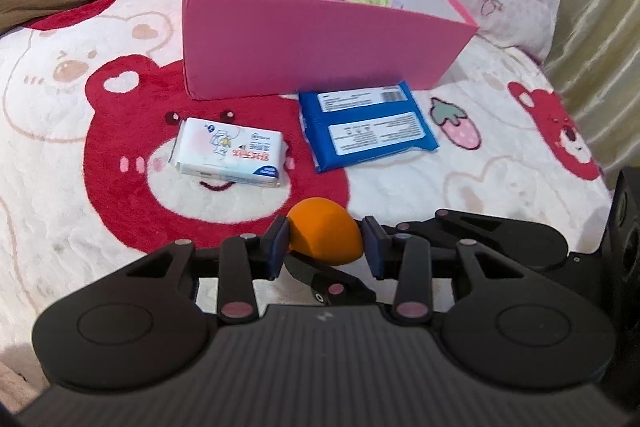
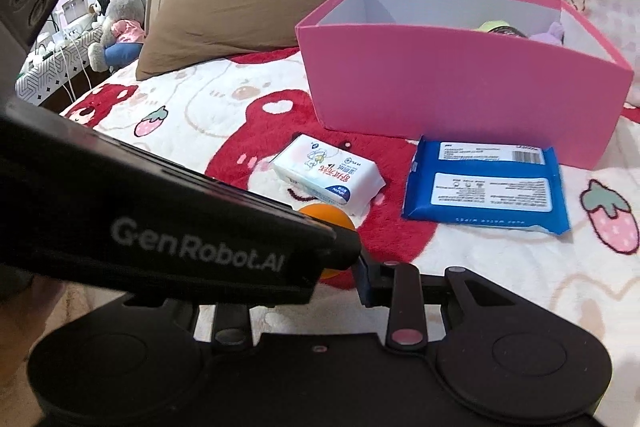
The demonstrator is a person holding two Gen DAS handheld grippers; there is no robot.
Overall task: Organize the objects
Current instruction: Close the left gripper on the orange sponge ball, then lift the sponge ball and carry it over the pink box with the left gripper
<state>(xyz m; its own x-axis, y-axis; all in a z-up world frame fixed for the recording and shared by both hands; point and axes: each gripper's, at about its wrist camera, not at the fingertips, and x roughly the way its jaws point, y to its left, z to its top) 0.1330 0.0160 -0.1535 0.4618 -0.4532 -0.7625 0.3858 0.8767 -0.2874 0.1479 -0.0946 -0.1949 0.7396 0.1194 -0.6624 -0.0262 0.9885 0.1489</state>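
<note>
Plainly, left gripper (image 1: 326,247) pinches the orange sponge egg (image 1: 322,237) low over the blanket (image 1: 60,155), short of the pink box (image 1: 312,47). Right gripper (image 2: 340,279) crowds underneath; can't tell its grip. Risk: soft egg squirts free, or the tools knock together.

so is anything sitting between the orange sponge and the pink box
Yes. The orange sponge, in the left claw, faces the white tissue pack and blue wipes pack, both lying on the blanket before the pink box. Carried above them, the path looks clear.
</note>
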